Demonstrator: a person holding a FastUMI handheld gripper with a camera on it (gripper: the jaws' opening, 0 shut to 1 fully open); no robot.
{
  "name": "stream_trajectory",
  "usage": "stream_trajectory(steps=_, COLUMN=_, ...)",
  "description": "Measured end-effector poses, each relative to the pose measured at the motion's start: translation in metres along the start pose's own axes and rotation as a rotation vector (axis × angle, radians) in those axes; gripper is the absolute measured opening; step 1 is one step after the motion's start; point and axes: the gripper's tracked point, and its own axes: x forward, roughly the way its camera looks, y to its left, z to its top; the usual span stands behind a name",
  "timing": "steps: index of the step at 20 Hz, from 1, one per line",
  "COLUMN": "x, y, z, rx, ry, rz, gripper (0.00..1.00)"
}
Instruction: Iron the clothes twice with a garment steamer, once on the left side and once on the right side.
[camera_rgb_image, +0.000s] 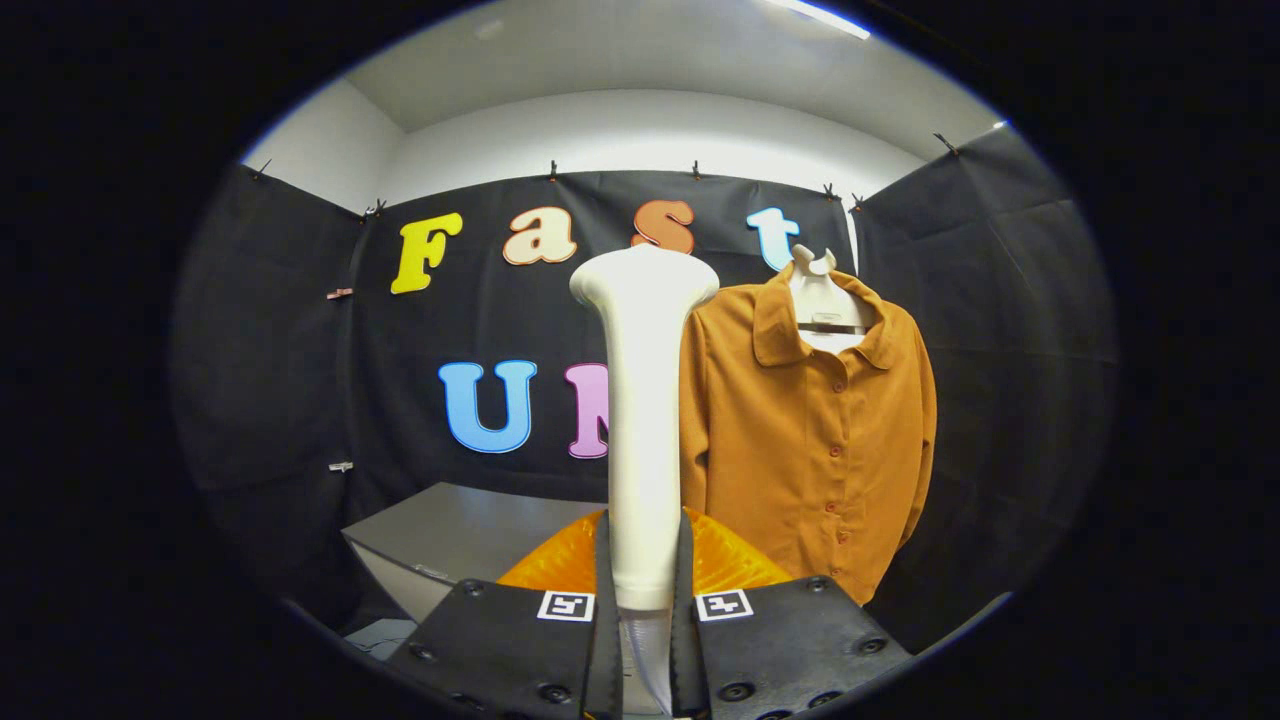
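1. Steamer first: the tall cream-white plastic garment steamer (644, 420) stands upright between the two fingers of my tool (644, 610), and both fingers press on its lower handle, so the tool is closed on it. I judge it is held by the handle so that the wide flat head at the top can turn to the cloth.

2. The rust-orange buttoned shirt with a collar (810, 430) hangs on a pale hanger (822, 300) in front of the black cloth wall, beyond the fingers and to the right of the steamer. It hangs free and flat, which I think is so that both halves of the front can be reached.

3. The steamer head is near the left sleeve side of the shirt as I see it, but I cannot tell if it touches the cloth; it seems in front of it and apart.

4. Below, just ahead of the fingers, is an orange ribbed translucent thing (725, 565); I cannot say what it is. The grey flat surface (450, 530) lies to the left, lower than the shirt.

5. Open room: free space is to the left of the steamer and above the surface. To the right, the shirt hem and the side wall are the edges I must respect when I sweep.
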Motion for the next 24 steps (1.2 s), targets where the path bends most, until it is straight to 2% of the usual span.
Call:
stream_trajectory(steps=9, x=-0.001, y=0.052, z=0.01, rx=0.029, ry=0.019, rz=0.044, gripper=0.22)
stream_trajectory(steps=24, x=0.002, y=0.043, z=0.017, rx=0.031, ry=0.02, rz=0.023, gripper=0.22)
